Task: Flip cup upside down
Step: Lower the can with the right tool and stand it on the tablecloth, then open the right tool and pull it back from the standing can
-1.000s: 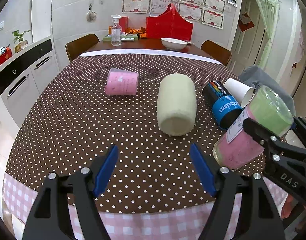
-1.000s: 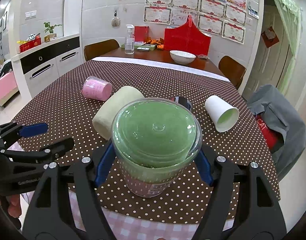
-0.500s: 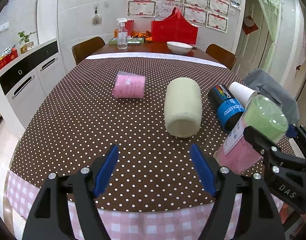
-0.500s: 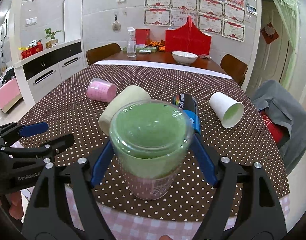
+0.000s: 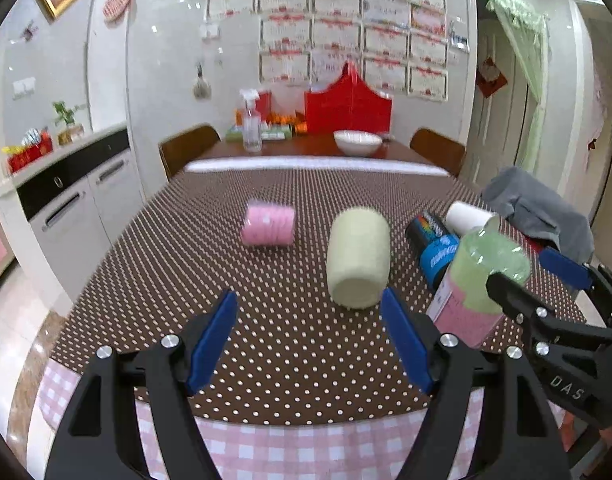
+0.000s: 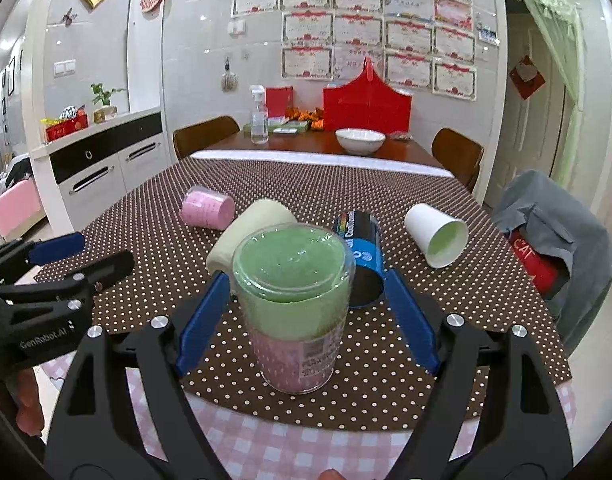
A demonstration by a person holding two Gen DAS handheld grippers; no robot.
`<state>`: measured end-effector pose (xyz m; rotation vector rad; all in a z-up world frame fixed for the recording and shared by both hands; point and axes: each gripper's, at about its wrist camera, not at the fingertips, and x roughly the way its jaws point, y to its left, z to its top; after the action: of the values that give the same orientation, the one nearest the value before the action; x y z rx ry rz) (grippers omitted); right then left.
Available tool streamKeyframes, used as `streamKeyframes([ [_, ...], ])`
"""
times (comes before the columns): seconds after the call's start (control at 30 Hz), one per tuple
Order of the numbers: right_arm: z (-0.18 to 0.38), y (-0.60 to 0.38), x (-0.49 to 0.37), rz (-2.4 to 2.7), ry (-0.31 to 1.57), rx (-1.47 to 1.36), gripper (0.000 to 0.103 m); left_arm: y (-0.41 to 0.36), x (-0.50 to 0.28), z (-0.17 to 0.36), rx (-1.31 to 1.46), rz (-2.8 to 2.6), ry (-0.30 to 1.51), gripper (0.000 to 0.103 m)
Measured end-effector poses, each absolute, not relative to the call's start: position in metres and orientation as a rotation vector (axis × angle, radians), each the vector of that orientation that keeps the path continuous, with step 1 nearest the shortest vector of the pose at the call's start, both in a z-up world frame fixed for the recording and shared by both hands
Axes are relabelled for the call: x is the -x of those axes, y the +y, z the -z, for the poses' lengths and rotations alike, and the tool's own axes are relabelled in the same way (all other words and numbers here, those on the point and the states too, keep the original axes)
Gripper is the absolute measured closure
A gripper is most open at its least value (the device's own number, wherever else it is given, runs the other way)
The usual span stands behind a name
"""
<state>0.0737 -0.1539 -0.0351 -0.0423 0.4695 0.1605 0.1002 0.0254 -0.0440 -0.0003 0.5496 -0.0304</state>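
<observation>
A clear plastic cup (image 6: 296, 308) with green and pink filling stands on the dotted tablecloth near the table's front edge. It also shows in the left wrist view (image 5: 479, 284). My right gripper (image 6: 306, 316) is open, its blue pads (image 6: 409, 316) a little apart from the cup on both sides. My left gripper (image 5: 307, 340) is open and empty over the front of the table, left of the cup.
On the tablecloth (image 5: 166, 264) lie a pink cup (image 5: 268, 226), a cream cylinder (image 5: 357, 256), a black-and-blue can (image 6: 359, 256) and a white paper cup (image 6: 437, 236), all on their sides. A grey-draped chair (image 6: 553, 220) stands at the right.
The right gripper's jaws have opened off the cup, which now stands more upright on the cloth. Both cameras have tilted up and pulled back a little.
</observation>
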Motion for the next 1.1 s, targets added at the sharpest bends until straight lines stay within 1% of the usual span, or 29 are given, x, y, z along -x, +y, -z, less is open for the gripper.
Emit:
streamKeyframes([
  [0.17, 0.025, -0.158, -0.048, -0.159, 0.387, 0.040, 0.022, 0.023, -0.070, 0.025, 0.000, 0.003, 0.432, 0.028],
  [0.27, 0.018, -0.161, -0.030, -0.180, 0.327, 0.021, 0.018, 0.019, -0.053, 0.016, -0.024, -0.016, 0.371, 0.027],
  [0.3, 0.016, -0.162, -0.026, -0.185, 0.311, 0.017, 0.013, 0.018, -0.049, 0.013, -0.029, -0.018, 0.356, 0.027],
  [0.43, 0.007, -0.163, -0.004, -0.176, 0.231, 0.021, 0.011, 0.015, -0.028, 0.003, -0.045, -0.017, 0.274, 0.027],
  [0.47, 0.006, -0.163, 0.000, -0.172, 0.218, 0.023, 0.010, 0.015, -0.023, 0.001, -0.045, -0.020, 0.255, 0.022],
  [0.5, 0.005, -0.163, 0.004, -0.170, 0.204, 0.024, 0.010, 0.015, -0.020, 0.000, -0.045, -0.019, 0.244, 0.021],
  [0.57, 0.003, -0.164, 0.011, -0.164, 0.177, 0.025, 0.010, 0.013, -0.012, -0.003, -0.046, -0.015, 0.208, 0.020],
  [0.6, 0.002, -0.165, 0.014, -0.162, 0.165, 0.025, 0.007, 0.013, -0.010, -0.003, -0.048, -0.013, 0.199, 0.020],
  [0.63, 0.002, -0.165, 0.016, -0.159, 0.160, 0.026, 0.006, 0.012, -0.008, -0.004, -0.050, -0.013, 0.188, 0.019],
  [0.77, 0.003, -0.165, 0.018, -0.155, 0.151, 0.023, 0.006, 0.008, -0.003, -0.006, -0.053, 0.001, 0.155, 0.017],
  [1.1, 0.004, -0.164, 0.021, -0.149, 0.133, 0.018, 0.006, 0.011, 0.000, -0.002, -0.055, 0.004, 0.115, 0.017],
])
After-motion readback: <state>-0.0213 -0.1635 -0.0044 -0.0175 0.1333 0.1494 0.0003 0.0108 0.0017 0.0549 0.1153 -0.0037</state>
